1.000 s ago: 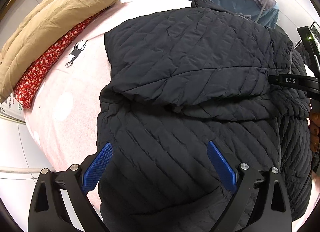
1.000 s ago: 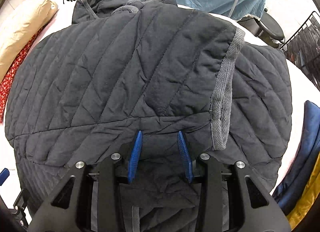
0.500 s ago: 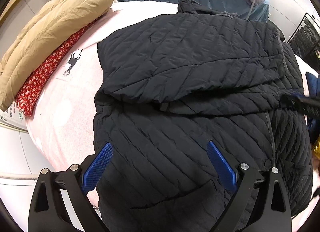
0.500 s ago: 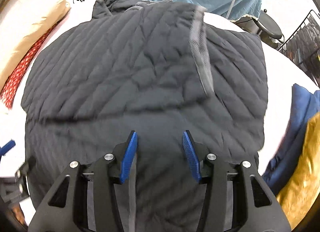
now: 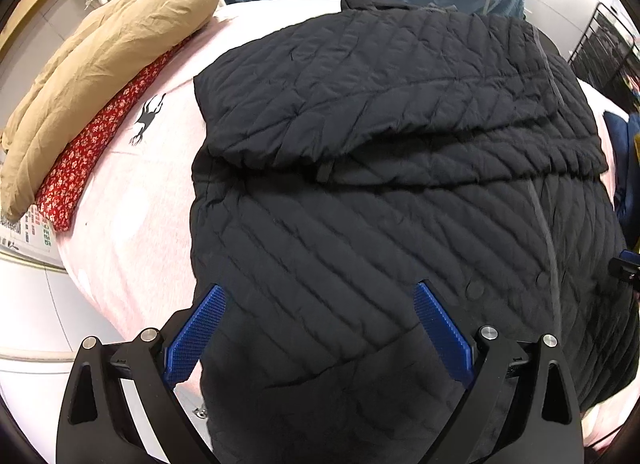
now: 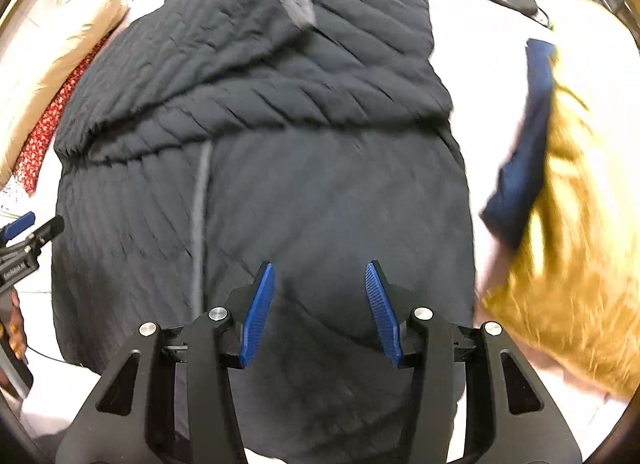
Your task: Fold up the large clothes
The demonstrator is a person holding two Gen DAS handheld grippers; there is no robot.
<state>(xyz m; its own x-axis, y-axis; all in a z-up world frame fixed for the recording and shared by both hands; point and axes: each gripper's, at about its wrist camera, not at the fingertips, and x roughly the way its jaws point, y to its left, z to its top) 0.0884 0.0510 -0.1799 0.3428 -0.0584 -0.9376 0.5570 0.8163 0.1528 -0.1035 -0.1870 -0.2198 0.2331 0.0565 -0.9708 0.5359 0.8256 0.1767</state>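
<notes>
The black quilted jacket [image 5: 400,192] lies spread on a bed with a pink sheet [image 5: 136,200], its sleeves folded across the upper part. The left tongs [image 5: 320,332] hang wide open above the lower left part of the jacket and grip nothing. The right tongs [image 6: 320,312] have just been opening; they stand half open over the lower middle of the jacket, with nothing between the blue pads. A beige pillow [image 5: 108,68] lies at the left edge, and a yellow and blue cloth [image 6: 568,224] lies just beside the jacket on the right
</notes>
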